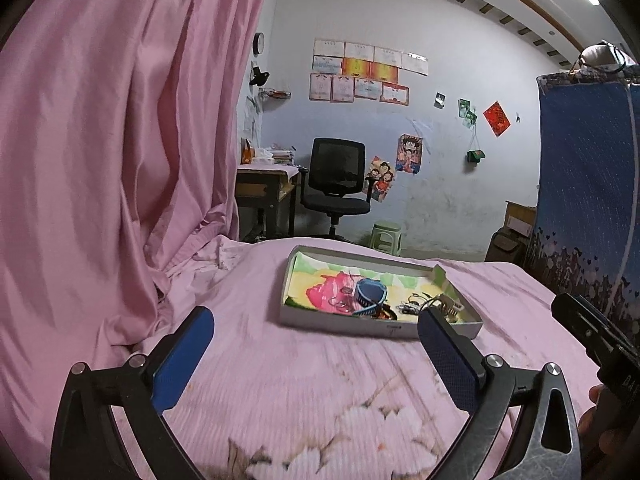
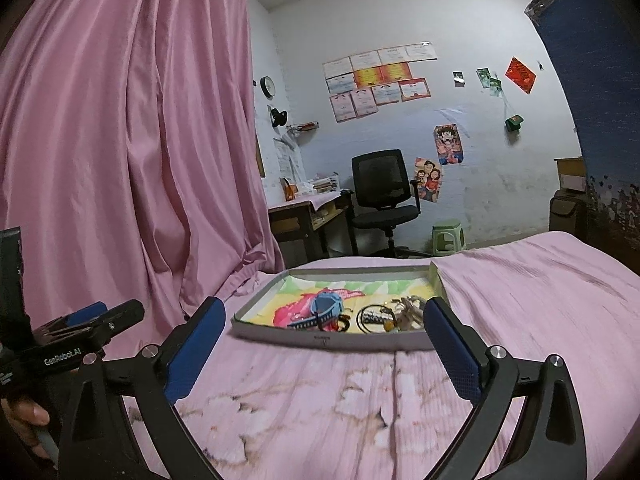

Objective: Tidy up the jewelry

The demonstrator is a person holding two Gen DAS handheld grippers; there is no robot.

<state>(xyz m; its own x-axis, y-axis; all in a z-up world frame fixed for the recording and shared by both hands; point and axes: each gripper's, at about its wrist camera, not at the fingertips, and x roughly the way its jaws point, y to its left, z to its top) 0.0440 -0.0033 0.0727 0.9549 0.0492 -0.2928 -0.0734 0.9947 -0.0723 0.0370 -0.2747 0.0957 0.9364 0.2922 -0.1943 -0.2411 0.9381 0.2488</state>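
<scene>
Right wrist view: a shallow tray [image 2: 280, 334] on the pink bed [image 2: 520, 300] holds the tangled jewelry [image 2: 372, 314]. Both the right gripper [image 2: 324, 344] and left gripper [image 1: 316, 348] hang near it, fingers spread, empty. Whether sorting is starting or finished, I can't judge.

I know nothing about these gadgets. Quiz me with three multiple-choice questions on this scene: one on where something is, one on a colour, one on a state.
1. Where does the tray of jewelry sit?
A. on the desk
B. on the pink bedsheet
C. on the green stool

2. What colour are the gripper pads?
A. blue
B. red
C. white

3. How do the right gripper jaws stand?
A. shut on a ring
B. shut, empty
C. open, empty

Answers: 1 B, the tray rests on the sheet; 2 A, both pads show blue; 3 C, a wide gap holds nothing.
</scene>
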